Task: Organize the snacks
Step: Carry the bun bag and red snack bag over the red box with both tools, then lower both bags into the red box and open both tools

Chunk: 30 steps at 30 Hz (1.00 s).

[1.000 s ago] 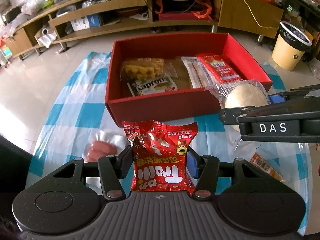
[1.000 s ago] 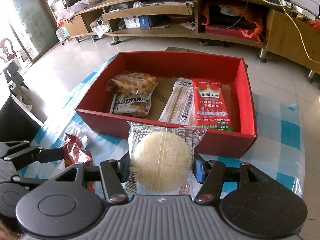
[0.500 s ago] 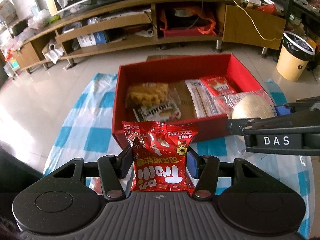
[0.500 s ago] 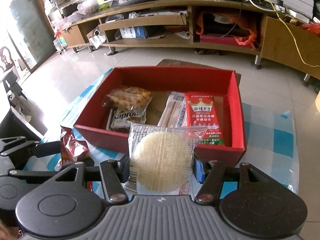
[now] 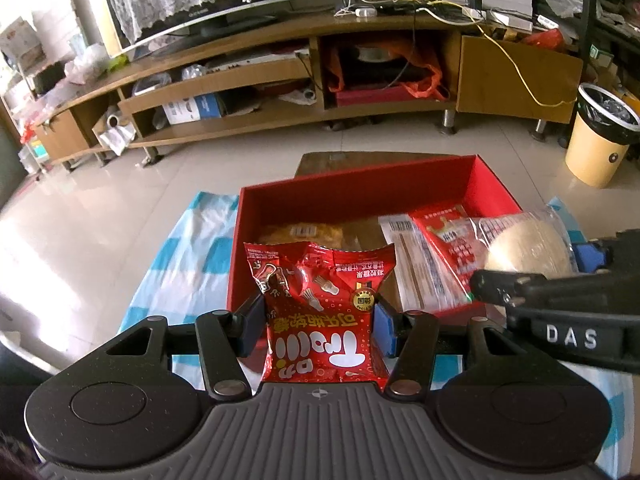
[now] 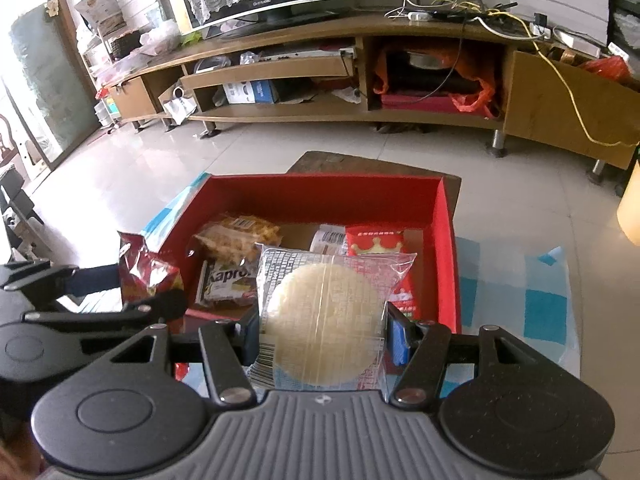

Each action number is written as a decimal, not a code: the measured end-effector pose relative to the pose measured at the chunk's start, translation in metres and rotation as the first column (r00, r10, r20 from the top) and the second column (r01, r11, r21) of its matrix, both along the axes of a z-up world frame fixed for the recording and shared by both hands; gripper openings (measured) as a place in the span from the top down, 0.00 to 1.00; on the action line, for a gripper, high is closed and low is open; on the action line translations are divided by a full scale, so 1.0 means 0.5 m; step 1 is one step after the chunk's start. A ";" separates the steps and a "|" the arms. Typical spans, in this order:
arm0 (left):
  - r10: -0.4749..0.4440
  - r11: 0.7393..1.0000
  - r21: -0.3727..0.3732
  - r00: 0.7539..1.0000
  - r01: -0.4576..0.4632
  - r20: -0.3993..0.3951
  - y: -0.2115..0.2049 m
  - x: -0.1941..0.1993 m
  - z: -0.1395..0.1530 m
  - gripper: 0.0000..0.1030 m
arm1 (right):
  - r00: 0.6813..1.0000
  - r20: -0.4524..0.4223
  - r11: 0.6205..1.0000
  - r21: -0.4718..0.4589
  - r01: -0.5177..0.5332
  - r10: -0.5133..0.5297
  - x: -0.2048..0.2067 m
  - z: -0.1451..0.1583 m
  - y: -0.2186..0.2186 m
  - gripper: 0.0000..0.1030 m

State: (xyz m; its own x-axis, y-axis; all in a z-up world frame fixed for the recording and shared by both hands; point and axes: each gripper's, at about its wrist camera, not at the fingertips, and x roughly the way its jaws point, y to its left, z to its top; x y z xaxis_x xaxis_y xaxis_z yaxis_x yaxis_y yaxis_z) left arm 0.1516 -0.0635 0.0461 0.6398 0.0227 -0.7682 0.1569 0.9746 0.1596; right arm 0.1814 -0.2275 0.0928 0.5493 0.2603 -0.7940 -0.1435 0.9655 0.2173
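My left gripper (image 5: 319, 326) is shut on a red snack packet (image 5: 322, 312) and holds it over the near wall of the red box (image 5: 360, 196). My right gripper (image 6: 322, 330) is shut on a clear-wrapped round rice cake (image 6: 324, 320) above the box's near right part (image 6: 446, 264). The box holds a yellow waffle pack (image 6: 238, 234), a Kapron wafer pack (image 6: 226, 284), a long white pack (image 5: 412, 264) and a red crown packet (image 6: 378, 244). Each gripper shows in the other's view: the right one with the cake (image 5: 528, 252), the left one with its packet (image 6: 148, 270).
The box sits on a blue-and-white checked cloth (image 6: 544, 304) over a low table. Beyond lie a tiled floor, a long wooden TV stand (image 5: 360, 80) and a yellow bin (image 5: 600, 140) at the right.
Both grippers have lifted and moved forward with their snacks, from in front of the box to above its near wall. The cameras now tilt up more toward the room.
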 end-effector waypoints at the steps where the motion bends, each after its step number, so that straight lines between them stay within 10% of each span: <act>1: 0.001 1.000 0.003 1.000 -0.001 0.001 -0.002 0.007 -0.001 0.39 | 1.000 0.001 1.000 -0.001 0.004 -0.004 0.004 -0.001 -0.001 0.44; 30: 0.048 0.999 0.029 0.995 -0.046 -0.082 -0.008 0.152 -0.058 0.38 | 0.997 -0.055 0.997 -0.053 0.051 -0.054 0.138 -0.075 -0.005 0.44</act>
State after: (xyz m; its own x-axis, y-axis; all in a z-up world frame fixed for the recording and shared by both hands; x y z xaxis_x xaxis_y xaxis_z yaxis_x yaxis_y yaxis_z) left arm 0.2278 -0.0677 0.0172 0.5719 0.0727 -0.8171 0.1250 0.9767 0.1744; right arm 0.2502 -0.2300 0.0553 0.5154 0.1907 -0.8355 -0.0816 0.9814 0.1737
